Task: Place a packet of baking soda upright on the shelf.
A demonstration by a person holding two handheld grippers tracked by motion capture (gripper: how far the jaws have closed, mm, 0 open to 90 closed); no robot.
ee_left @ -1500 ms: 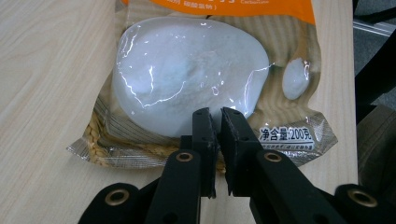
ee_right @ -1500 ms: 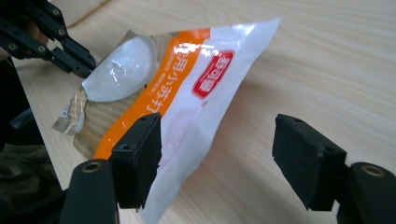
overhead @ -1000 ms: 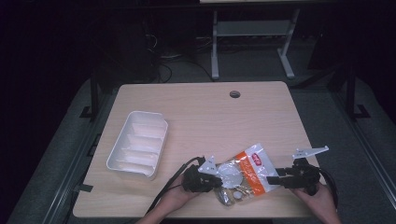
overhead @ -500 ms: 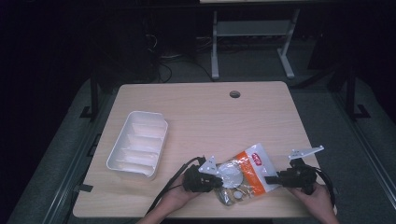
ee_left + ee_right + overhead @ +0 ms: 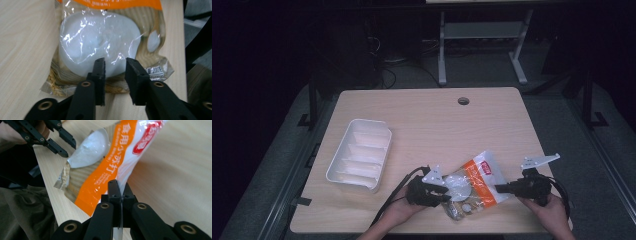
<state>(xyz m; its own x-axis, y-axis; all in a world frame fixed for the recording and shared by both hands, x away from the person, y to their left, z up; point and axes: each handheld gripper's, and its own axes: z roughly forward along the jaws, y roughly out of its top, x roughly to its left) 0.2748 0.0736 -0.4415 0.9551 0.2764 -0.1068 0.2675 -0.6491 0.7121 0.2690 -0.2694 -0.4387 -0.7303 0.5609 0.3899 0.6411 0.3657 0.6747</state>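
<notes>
The right gripper (image 5: pixel 119 192) is clamped on the edge of a plastic bag (image 5: pixel 105 167); its jaws have just been closing, and a thin fold of the film is pinched flat between them. In the high view this gripper (image 5: pixel 502 188) sits at the table's near right, holding the bag's right edge.

The left gripper (image 5: pixel 114 68) has a gap between its jaws, which have just been opening. The bag's sealed clear end (image 5: pixel 100 47) lies on the table between and just beyond the tips, and the pads do not press on it. From above, this gripper (image 5: pixel 443 192) lies at the near middle, pointing right at the bag (image 5: pixel 474 182).

The bag is clear film with an orange band and a red label, and holds a white lump. It lies on the wooden table (image 5: pixel 432 125) near the front edge, between the two grippers.

A white tray (image 5: pixel 360 154) with ribbed compartments rests well apart on the left side.
</notes>
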